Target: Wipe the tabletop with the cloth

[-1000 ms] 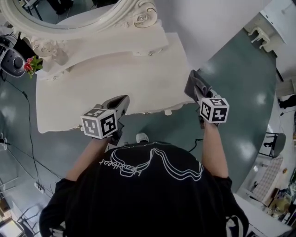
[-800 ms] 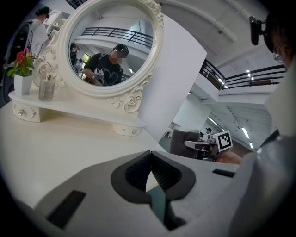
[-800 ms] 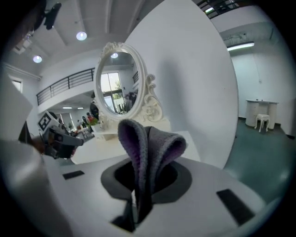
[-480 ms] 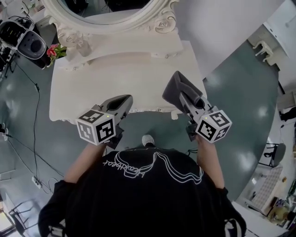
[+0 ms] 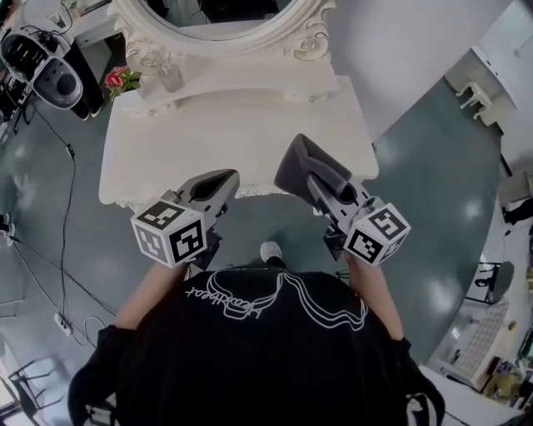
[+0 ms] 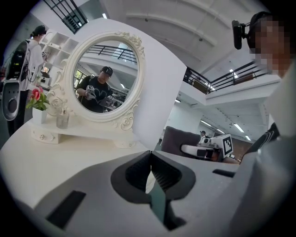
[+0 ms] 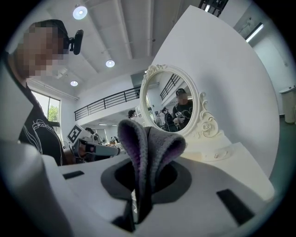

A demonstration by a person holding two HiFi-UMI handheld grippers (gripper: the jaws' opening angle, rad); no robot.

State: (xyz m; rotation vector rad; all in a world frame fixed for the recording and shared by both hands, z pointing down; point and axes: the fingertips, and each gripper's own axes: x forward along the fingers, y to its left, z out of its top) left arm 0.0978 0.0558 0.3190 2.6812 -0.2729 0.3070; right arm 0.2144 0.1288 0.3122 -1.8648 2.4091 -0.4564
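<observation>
I saw a glossy teal floor [image 5: 433, 158], a white wall [image 5: 391, 50], a white dressing table [image 5: 166, 158] with an ornate oval mirror [image 6: 104, 76], round ceiling lights [image 7: 79, 12] and a railed balcony [image 7: 108, 104].

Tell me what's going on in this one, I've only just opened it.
A person stands at a white dressing table with an oval mirror, holding a gripper in each hand. The right claw is shut on a folded grey cloth, held over the front edge of the tabletop; whether the cloth touches the surface cannot be told. The left claw is shut on nothing, also at the front edge.
</observation>
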